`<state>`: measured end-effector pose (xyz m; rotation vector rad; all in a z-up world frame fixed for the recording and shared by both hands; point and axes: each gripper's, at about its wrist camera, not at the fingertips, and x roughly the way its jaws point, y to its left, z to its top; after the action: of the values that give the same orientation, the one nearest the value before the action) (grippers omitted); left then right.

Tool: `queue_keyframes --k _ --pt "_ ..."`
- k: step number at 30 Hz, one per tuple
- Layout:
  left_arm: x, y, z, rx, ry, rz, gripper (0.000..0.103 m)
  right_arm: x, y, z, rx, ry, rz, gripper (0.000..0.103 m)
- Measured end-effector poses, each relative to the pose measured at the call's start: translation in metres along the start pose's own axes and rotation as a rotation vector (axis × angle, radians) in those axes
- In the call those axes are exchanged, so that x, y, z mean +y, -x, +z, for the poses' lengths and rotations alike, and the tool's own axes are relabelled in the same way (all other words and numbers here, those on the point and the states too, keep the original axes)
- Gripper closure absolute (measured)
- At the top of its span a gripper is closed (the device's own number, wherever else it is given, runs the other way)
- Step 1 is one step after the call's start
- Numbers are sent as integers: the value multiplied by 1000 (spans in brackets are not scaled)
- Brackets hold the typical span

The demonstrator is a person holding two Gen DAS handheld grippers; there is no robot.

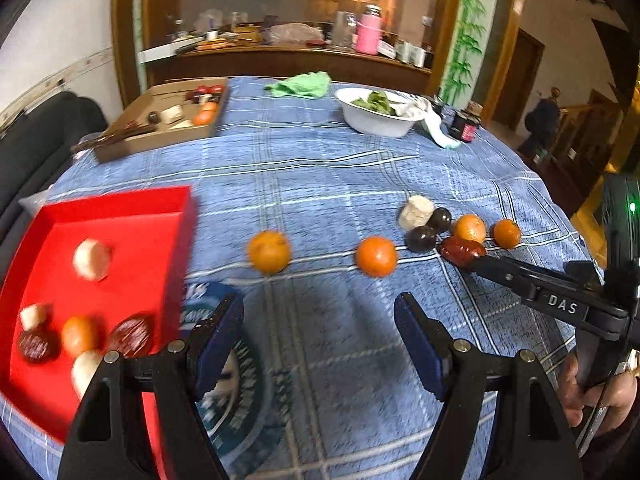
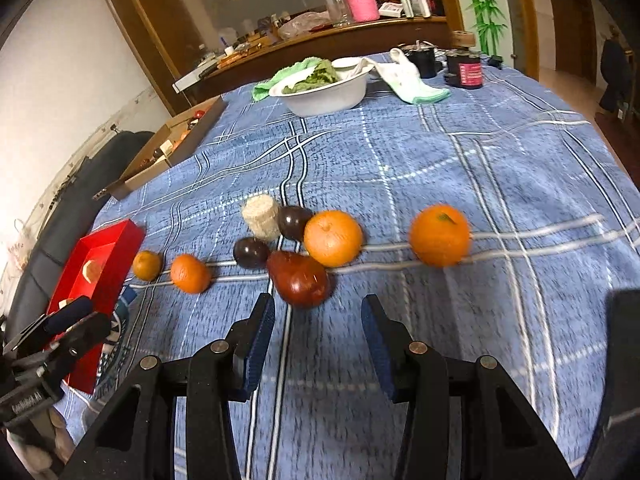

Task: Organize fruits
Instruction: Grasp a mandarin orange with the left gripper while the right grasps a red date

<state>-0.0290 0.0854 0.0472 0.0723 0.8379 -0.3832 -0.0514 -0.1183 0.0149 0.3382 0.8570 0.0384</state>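
Observation:
A red tray (image 1: pixel 120 216) at the left holds several fruits and white pieces; it also shows in the right wrist view (image 2: pixel 116 240). Loose on the blue cloth lie several oranges (image 1: pixel 269 251) (image 2: pixel 333 237), two dark plums (image 1: pixel 421 239) (image 2: pixel 251 253), a red-brown fruit (image 1: pixel 462 250) (image 2: pixel 300 279) and a pale cylinder (image 1: pixel 416 212) (image 2: pixel 261 213). My left gripper (image 1: pixel 320 332) is open and empty, beside the tray's right wall. My right gripper (image 2: pixel 318 334) is open and empty, just short of the red-brown fruit.
A white bowl (image 1: pixel 378 120) with greens, a green cloth (image 1: pixel 304 85), a white cloth (image 2: pixel 412 76) and dark jars (image 2: pixel 464 68) stand at the far side. A cardboard box (image 1: pixel 160 120) of items sits far left. A round dark mat (image 1: pixel 240 380) lies under my left gripper.

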Motion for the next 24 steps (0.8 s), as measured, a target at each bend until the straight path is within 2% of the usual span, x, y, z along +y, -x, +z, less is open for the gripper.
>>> queue_keyframes --k 5,11,13,15,16,19,20,21,24 --pt "-14 -25 15 7 -48 -49 27 8 -16 11 16 31 0 55" --pt "-27 -60 25 55 -93 -72 28 10 -24 13 22 49 17 55" --pt "-31 -68 26 69 -104 -82 36 9 -24 12 20 53 25 55" --pt "-34 -73 26 82 -106 -93 53 8 -24 11 17 49 30 55" --pt "-35 -77 26 91 -108 -97 57 8 -24 11 16 48 32 55" --pt "-42 -79 24 81 -132 -74 62 9 -23 11 13 54 28 55" --pt "-42 -79 24 78 -134 -74 69 10 -23 10 12 61 22 57" --pt "-42 -78 24 75 -130 -73 72 12 -23 9 11 75 8 62" --pt "-35 -77 24 69 -99 -98 73 19 -24 7 9 113 -9 65"
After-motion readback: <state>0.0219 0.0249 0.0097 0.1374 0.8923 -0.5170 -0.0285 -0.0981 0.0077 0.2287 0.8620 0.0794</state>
